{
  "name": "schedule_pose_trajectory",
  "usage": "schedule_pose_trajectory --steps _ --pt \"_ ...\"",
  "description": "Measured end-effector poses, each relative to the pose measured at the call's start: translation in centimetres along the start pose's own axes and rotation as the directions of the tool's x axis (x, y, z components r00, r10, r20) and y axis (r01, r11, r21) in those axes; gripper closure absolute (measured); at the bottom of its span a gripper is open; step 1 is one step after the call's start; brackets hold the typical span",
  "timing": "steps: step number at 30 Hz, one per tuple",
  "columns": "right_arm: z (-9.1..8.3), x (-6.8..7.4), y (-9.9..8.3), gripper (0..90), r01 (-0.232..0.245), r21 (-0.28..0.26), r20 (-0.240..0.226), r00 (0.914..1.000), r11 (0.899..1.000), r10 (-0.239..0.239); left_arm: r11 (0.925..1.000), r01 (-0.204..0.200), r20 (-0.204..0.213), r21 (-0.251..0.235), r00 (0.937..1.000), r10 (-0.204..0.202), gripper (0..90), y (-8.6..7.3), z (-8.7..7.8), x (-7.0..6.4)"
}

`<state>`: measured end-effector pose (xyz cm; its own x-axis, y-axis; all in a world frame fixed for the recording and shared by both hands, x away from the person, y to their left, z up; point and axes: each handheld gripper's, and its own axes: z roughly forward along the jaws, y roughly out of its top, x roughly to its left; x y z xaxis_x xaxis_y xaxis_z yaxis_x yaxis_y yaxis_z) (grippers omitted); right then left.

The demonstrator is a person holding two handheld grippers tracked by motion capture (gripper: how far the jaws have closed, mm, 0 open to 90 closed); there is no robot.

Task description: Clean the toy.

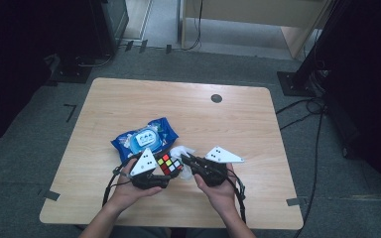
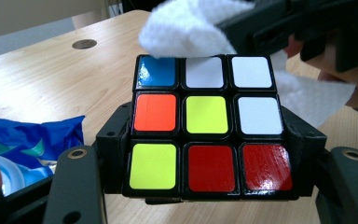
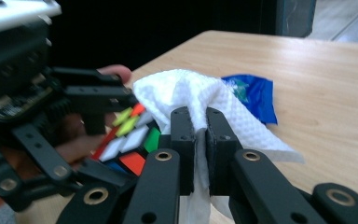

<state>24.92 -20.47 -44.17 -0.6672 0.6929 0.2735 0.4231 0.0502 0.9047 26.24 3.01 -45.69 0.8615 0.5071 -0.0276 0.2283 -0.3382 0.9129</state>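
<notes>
Centrally, low in the high view: two hands meet over the tabletop. Left gripper is clamped on a cube, jaws pressing its two sides; the cube faces the left gripper view with blue, white, orange, yellow and red tiles. Right gripper has its jaws closed tight on a white wipe, which drapes against the cube's top edge. Blue wipe pack lies flat on the tabletop just above the left hand. Right hand at lower centre.
</notes>
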Motion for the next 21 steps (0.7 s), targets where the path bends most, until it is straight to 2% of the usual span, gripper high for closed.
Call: schedule_pose_trajectory --steps 1,2,4,7,8,9,10,12,13,17,18,21 --pt "0.3 -0.3 -0.3 84.5 0.018 0.021 0.016 0.9997 1.000 -0.019 1.0000 -0.001 -0.002 0.002 1.0000 0.001 34.3 0.0 0.0 0.1" --pt "0.3 -0.3 -0.3 84.5 0.018 0.021 0.016 0.9997 1.000 -0.019 1.0000 -0.001 -0.002 0.002 1.0000 0.001 34.3 0.0 0.0 0.1" --pt "0.8 -0.7 -0.9 84.4 0.034 0.062 0.045 0.9983 0.998 -0.037 1.0000 -0.002 -0.001 -0.003 1.0000 0.002 34.3 0.0 -0.1 0.1" --pt "1.4 -1.7 -1.6 84.4 0.014 0.119 0.076 0.9968 0.993 -0.023 0.9997 0.004 0.002 -0.025 1.0000 -0.004 34.3 0.1 -0.3 0.1" --pt "1.4 -1.7 -1.6 84.4 0.014 0.119 0.076 0.9968 0.993 -0.023 0.9991 0.009 0.005 -0.041 0.9999 -0.009 34.3 0.2 -0.4 0.2" --pt "1.8 -2.5 -2.3 84.4 0.009 0.164 0.118 0.9926 0.986 -0.028 0.9984 0.010 0.001 -0.056 0.9999 -0.010 34.3 0.3 -0.7 0.3" --pt "1.8 -2.8 -2.5 84.4 0.008 0.178 0.132 0.9907 0.984 -0.032 0.9981 0.015 -0.002 -0.059 0.9999 -0.015 34.3 0.4 -0.9 0.5" --pt "1.8 -3.9 -3.1 84.4 0.003 0.210 0.194 0.9799 0.978 -0.045 0.9978 0.025 -0.016 -0.061 0.9995 -0.026 34.3 0.4 -1.1 0.8" --pt "1.7 -4.4 -3.3 84.4 -0.016 0.218 0.216 0.9758 0.976 -0.032 0.9977 0.029 -0.018 -0.062 0.9994 -0.031 34.3 0.3 -1.2 0.9" --pt "0.9 -6.0 -3.4 83.7 -0.083 0.215 0.285 0.9584 0.973 0.018 0.9971 0.041 -0.034 -0.064 0.9985 -0.044 34.3 0.2 -1.4 1.3" --pt "0.7 -6.2 -3.3 81.8 -0.090 0.209 0.289 0.9569 0.974 0.026 0.9971 0.041 -0.038 -0.063 0.9983 -0.044 34.3 0.2 -1.4 1.4" --pt "0.1 -6.2 -2.7 66.8 -0.101 0.160 0.304 0.9515 0.982 0.048 0.9975 0.037 -0.044 -0.060 0.9983 -0.040 34.3 0.2 -1.2 1.3"
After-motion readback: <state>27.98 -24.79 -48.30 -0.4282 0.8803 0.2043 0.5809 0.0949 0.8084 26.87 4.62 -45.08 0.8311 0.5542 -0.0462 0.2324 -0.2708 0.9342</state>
